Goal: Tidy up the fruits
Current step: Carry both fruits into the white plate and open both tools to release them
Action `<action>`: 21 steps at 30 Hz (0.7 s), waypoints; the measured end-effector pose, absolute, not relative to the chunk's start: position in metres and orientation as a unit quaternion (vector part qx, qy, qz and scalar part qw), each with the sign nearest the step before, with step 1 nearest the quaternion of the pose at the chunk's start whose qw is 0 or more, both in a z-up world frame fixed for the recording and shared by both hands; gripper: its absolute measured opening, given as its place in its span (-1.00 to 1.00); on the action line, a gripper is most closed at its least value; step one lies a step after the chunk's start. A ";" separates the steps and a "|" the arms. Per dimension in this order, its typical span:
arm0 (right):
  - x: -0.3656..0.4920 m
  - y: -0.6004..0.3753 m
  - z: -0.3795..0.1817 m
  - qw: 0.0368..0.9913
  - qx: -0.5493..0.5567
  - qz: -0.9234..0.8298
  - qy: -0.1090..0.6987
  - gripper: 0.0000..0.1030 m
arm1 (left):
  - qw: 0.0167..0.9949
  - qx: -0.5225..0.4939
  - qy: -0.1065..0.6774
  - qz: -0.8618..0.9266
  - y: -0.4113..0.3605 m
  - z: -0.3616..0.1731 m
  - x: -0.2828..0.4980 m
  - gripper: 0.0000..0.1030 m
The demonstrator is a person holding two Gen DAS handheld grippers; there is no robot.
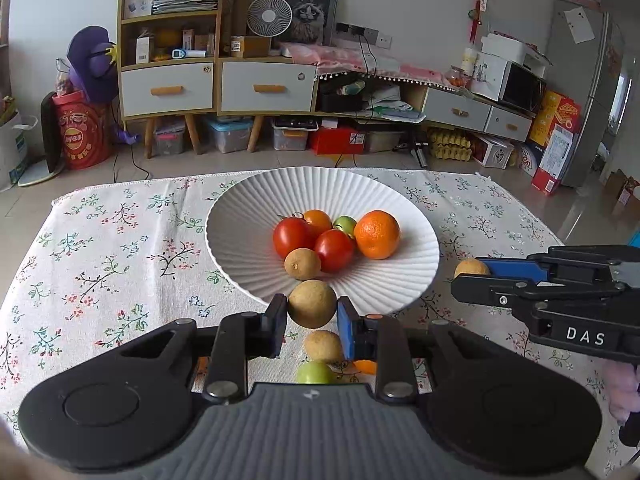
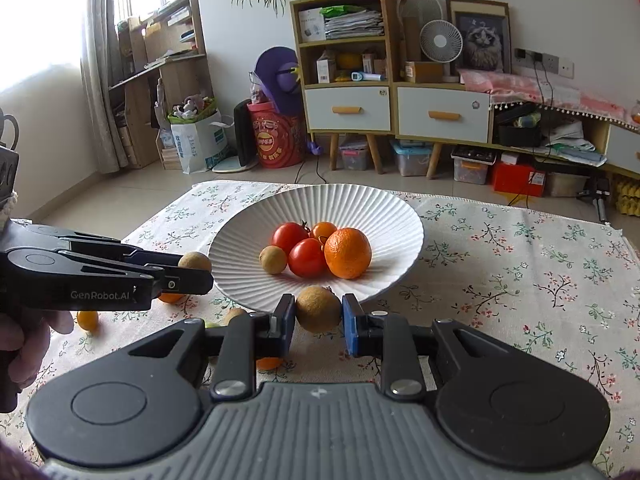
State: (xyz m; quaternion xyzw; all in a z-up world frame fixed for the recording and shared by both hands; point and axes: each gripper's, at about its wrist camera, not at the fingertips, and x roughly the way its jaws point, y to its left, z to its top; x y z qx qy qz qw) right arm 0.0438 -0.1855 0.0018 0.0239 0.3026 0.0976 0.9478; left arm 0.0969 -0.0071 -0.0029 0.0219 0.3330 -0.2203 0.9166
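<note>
Left wrist view. Left gripper (image 1: pixel 312 312) has its jaws closed on a small round tan fruit, probably a longan (image 1: pixel 312 303), pinched at its widest line between the black pad and the blue pad. It hangs just short of the near rim of the white ribbed bowl (image 1: pixel 240 240), above the floral cloth on the worktop (image 1: pixel 100 248). Bowl already holds two red tomatoes (image 1: pixel 294 236), an orange (image 1: pixel 377 234), a smaller orange fruit, a green fruit and one tan fruit. Loose fruit lies on the cloth under the jaws: another tan one (image 1: pixel 323 346), a green one (image 1: pixel 315 373), an orange piece partly hidden. At the right, the right gripper (image 1: pixel 476 276) also pinches a tan fruit.

Judgement: carry the fruit clear over the rim before letting go, and release low over the bare ribbed wall on the left so it rolls gently towards the pile instead of knocking it.

Right wrist view. Right gripper (image 2: pixel 319 314) has its jaws closed on a second longan (image 2: pixel 319 308), also just short of the bowl (image 2: pixel 392 220) rim. Left gripper (image 2: pixel 196 276) comes in from the left with its fruit (image 2: pixel 195 262) near the rim.

Judgement: the two grippers converge on one bowl, so stagger the drops. Right side of the bowl, beside the orange (image 2: pixel 347 253), has free room. Grip looks light; avoid squeezing harder, since the shell may crack.
</note>
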 end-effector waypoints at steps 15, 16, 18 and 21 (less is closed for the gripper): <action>0.076 -0.195 -0.002 0.935 0.051 0.128 0.328 -0.56 | 0.906 0.051 0.344 -0.242 -0.046 -0.012 0.120 -0.51; 0.077 -0.195 -0.003 0.933 0.053 0.128 0.331 -0.56 | 0.906 0.052 0.345 -0.240 -0.047 -0.013 0.122 -0.51; 0.082 -0.197 -0.006 0.930 0.058 0.128 0.341 -0.56 | 0.905 0.052 0.350 -0.236 -0.048 -0.015 0.125 -0.51; 0.086 -0.198 -0.009 0.927 0.060 0.126 0.347 -0.56 | 0.902 0.055 0.359 -0.231 -0.048 -0.018 0.129 -0.51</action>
